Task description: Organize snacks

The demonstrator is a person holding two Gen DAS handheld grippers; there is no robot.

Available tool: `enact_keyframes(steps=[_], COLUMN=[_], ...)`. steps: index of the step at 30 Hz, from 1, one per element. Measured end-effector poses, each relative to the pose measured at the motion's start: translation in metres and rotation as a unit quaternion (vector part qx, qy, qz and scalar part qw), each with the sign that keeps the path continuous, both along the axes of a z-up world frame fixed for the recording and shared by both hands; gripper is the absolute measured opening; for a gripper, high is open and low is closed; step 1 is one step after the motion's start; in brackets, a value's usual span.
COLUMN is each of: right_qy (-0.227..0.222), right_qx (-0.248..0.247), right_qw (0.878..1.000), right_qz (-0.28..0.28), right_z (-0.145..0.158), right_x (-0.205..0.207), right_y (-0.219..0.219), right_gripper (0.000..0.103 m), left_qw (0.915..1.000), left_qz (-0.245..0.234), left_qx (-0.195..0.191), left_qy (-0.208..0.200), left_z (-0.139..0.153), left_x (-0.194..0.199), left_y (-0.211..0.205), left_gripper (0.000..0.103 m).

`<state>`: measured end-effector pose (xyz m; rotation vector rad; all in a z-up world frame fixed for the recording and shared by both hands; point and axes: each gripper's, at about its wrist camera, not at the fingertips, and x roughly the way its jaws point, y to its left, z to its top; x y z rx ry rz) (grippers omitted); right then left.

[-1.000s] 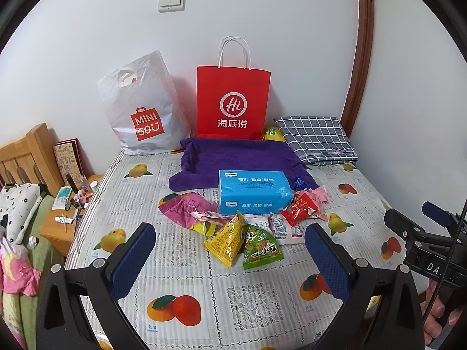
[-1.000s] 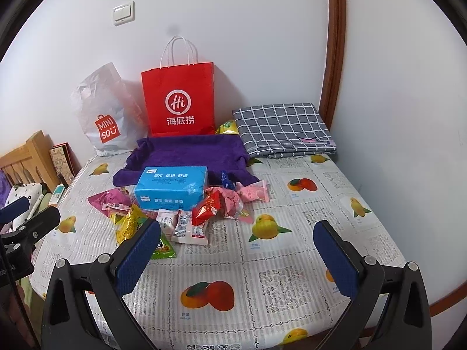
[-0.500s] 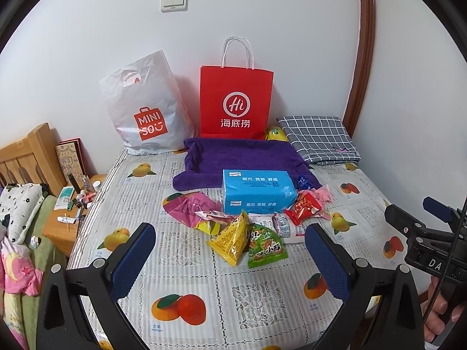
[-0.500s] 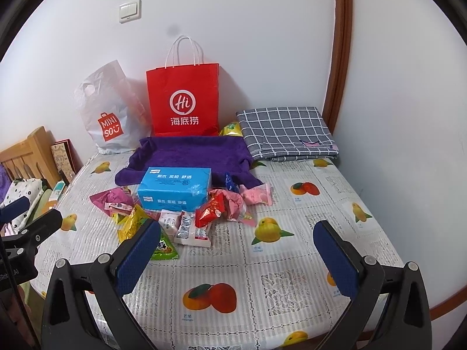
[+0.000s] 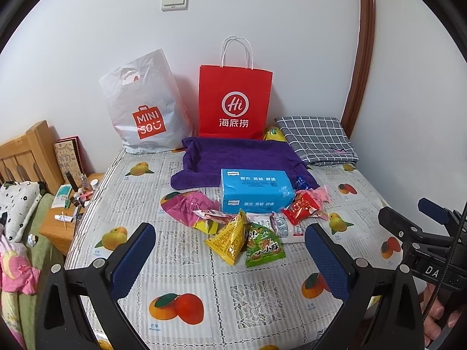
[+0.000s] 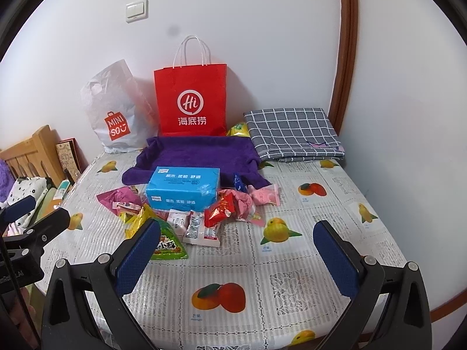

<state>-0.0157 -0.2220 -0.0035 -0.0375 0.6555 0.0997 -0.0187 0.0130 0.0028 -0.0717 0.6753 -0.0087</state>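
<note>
**A:** What are the two grabbers doing?

**B:** The left gripper (image 5: 230,258) is wide apart with nothing between its blue pads. The right gripper (image 6: 236,258) is the same, spread wide and holding nothing. Both hang over the near edge of the table (image 5: 262,300), apart from the snacks.

**A:** Where are the snacks?

**B:** From the left gripper, look to 12 o'clock. Nearest are the yellow chip bag (image 5: 229,237) and the green snack bag (image 5: 262,245), touching side by side. At 1 o'clock lies the red packet (image 5: 300,207). At 11 o'clock is the pink wrapper (image 5: 186,205). Behind them all sits the blue tissue pack (image 5: 252,191), on the edge of a purple towel (image 5: 233,156). From the right gripper, the white sachets (image 6: 194,226) are at 11 o'clock.

**A:** How will they feel?

**B:** I think the bags are light, puffy and crinkly. The shiny film may slip, and what is inside may crack if squeezed hard. I would pinch the flat sealed edge at the top, not the fat middle.

**A:** Where could they go?

**B:** Maybe the red paper bag (image 5: 235,103) at the wall, or the white plastic bag (image 5: 146,108) beside it. I cannot tell which.
</note>
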Motion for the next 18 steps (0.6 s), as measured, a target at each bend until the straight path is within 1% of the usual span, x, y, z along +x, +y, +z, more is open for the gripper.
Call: enact_keyframes(steps=[18], right_qy=[0.001], right_qx=[0.007], right_qw=[1.000], right_qz=[-0.001], right_z=[0.0006], right_x=[-0.0025], right_y=[-0.0005], right_gripper=[0.103], left_qw=[0.9999], left_qz=[-0.005], left_qx=[-0.006], left_qy=[-0.007], left_z=[0.0018], left_x=[-0.0024], left_y=[-0.0006], left_gripper=[0.103])
